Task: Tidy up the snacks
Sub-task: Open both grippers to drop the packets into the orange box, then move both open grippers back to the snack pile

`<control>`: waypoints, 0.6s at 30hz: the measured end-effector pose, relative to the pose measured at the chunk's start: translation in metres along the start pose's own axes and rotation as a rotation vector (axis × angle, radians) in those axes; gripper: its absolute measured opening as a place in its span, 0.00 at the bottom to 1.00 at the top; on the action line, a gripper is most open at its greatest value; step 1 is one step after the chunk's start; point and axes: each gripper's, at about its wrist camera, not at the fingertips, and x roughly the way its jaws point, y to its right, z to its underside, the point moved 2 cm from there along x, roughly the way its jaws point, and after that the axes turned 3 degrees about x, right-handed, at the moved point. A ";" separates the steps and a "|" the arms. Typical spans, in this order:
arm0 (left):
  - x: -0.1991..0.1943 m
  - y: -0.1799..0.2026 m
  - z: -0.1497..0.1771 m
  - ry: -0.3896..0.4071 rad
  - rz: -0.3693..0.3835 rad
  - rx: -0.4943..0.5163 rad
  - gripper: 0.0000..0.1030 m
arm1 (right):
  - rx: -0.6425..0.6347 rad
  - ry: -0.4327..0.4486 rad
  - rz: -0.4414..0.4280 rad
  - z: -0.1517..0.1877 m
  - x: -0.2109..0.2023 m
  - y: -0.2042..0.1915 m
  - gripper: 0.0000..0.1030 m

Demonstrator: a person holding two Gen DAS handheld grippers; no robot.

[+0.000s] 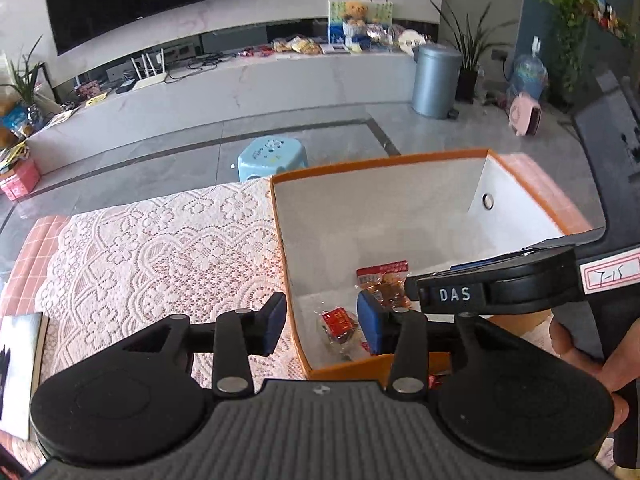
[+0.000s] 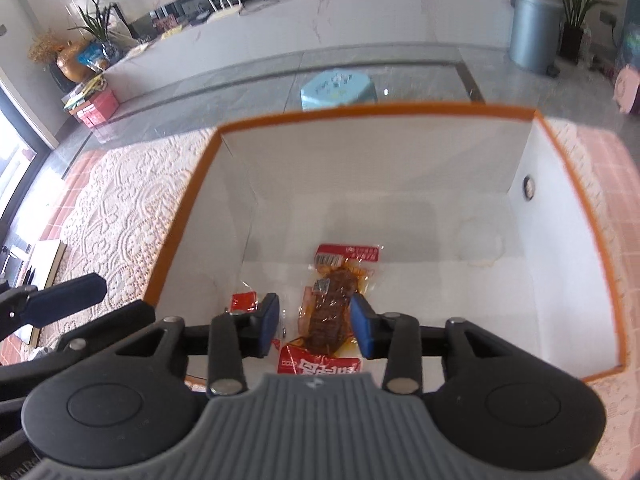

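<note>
1. Your left gripper (image 1: 322,322) hangs over the near-left corner of the box (image 1: 280,216). Its jaws are spread and pinch nothing: the left pad sits outside the orange wall, the right pad inside it.
2. Below that gap a small red pack (image 1: 338,326) lies loose on the white floor of the box, near the corner.
3. Your right gripper (image 2: 314,322) points down into the same box. Its jaws are spread too, and the pads press on nothing.
4. A long pack (image 2: 336,296) with brown meat showing through clear wrap lies on the floor of the box, seen in the gap between those pads but below them, not held. Its red end with a barcode points to the far wall.
5. A second small red pack (image 2: 243,301) lies left of it, partly behind the left pad of your right gripper.
6. A red pack with white print (image 2: 320,364) shows at the near edge, half hidden by the gripper body; you cannot tell what it rests on.
7. The box stands on a lace cloth (image 1: 160,248) over a pink checked table cover.
8. Your fingers (image 1: 580,344) wrap the right gripper's handle, seen from the left camera.
</note>
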 end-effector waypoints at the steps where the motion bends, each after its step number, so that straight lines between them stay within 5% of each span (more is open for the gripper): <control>1: -0.005 0.001 0.001 0.011 -0.001 -0.004 0.48 | -0.008 0.015 0.002 0.002 -0.006 0.000 0.39; 18: -0.080 0.017 0.041 0.217 0.055 -0.091 0.62 | -0.018 0.251 -0.021 0.077 -0.120 0.017 0.58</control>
